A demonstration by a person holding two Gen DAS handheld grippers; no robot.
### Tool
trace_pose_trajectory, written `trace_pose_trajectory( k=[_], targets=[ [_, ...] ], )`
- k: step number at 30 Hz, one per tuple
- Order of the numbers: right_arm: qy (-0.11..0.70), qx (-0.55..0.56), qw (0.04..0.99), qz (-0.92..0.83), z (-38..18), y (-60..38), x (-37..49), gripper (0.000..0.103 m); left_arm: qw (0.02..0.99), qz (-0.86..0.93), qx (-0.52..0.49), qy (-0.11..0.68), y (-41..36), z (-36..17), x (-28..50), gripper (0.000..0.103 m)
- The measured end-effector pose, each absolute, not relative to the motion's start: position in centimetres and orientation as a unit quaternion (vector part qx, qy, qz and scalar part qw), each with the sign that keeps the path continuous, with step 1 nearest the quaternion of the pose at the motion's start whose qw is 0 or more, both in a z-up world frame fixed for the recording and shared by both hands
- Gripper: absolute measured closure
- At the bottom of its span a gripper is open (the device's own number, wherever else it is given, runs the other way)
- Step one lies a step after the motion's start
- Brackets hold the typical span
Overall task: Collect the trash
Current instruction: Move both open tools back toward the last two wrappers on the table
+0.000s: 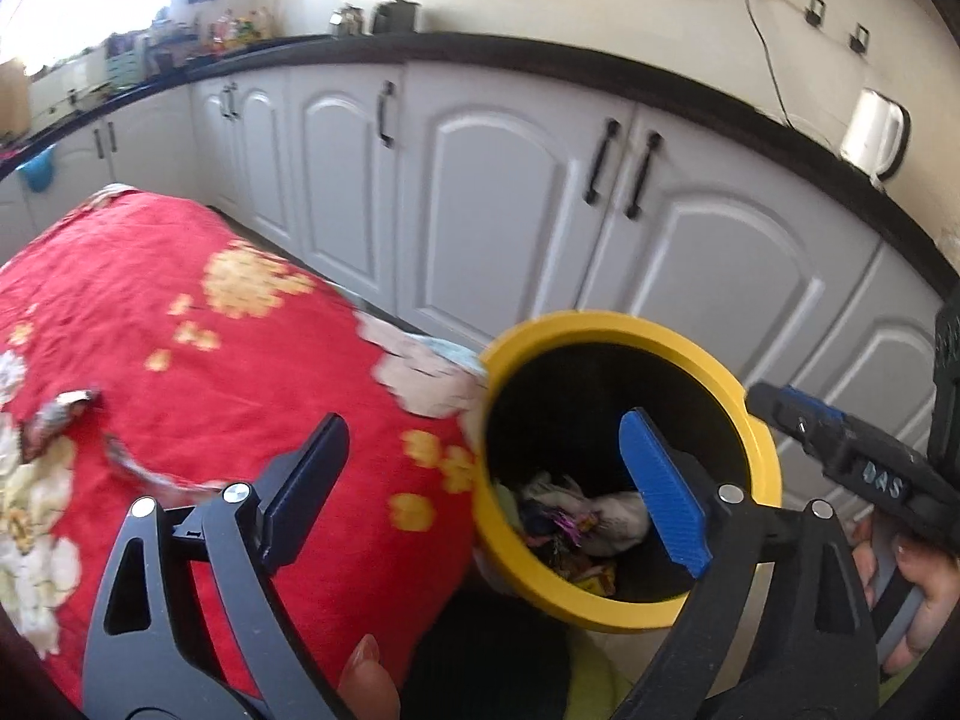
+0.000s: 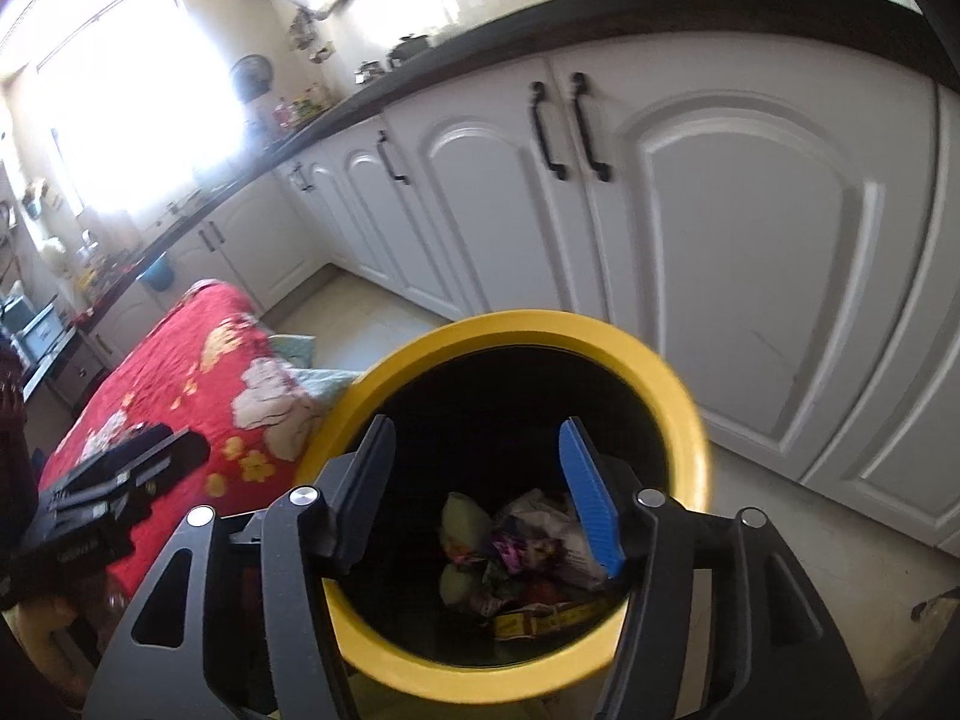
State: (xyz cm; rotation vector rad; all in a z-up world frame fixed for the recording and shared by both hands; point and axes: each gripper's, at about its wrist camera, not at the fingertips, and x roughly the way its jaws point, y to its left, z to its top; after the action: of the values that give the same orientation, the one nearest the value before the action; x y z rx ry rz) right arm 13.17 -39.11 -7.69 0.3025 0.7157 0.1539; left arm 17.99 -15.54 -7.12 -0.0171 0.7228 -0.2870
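Note:
A yellow-rimmed bin [image 1: 600, 324] [image 2: 522, 324] with a black inside stands beside the red floral cloth [image 1: 180, 330]. Crumpled wrappers and paper [image 1: 576, 516] [image 2: 522, 534] lie at its bottom. My left gripper [image 1: 486, 426] is open and empty; its blue finger is over the bin's mouth and its black finger over the cloth. My right gripper [image 2: 474, 429] hangs open above the bin's mouth with nothing between its fingers. Two crumpled wrappers [image 1: 54, 420] [image 1: 138, 468] lie on the cloth at the left. The right gripper's body [image 1: 840, 450] shows at the right edge of the left wrist view.
White cabinet doors with black handles [image 1: 600, 162] [image 2: 546, 132] run behind the bin under a dark counter. A white kettle [image 1: 873, 132] stands on the counter at the right. Pale floor tiles [image 2: 780, 510] lie to the right of the bin.

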Motion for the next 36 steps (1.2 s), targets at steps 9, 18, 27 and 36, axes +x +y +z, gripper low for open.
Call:
trace_pose_trajectory(
  k=[9, 18, 27, 36],
  targets=[
    [0.345, 0.109, 0.921, 0.142, -6.1, -33.3, 13.0, 0.04, 0.946, -0.077, -0.034, 0.312, -9.2, -4.2, 17.8, 0.02],
    [0.352, 0.072, 0.91, 0.205, -5.3, -27.1, 13.7, 0.035, 0.956, -0.015, -0.041, 0.291, -3.6, -2.9, 17.5, 0.019],
    [0.354, 0.026, 0.899, 0.255, -5.0, -20.9, 14.8, 0.034, 0.95, 0.024, -0.061, 0.304, 2.5, -2.7, 18.3, 0.019],
    [0.385, -0.034, 0.873, 0.297, -7.0, -15.5, 16.9, 0.034, 0.937, 0.019, -0.044, 0.345, 6.8, -4.4, 19.9, 0.019]
  ],
)
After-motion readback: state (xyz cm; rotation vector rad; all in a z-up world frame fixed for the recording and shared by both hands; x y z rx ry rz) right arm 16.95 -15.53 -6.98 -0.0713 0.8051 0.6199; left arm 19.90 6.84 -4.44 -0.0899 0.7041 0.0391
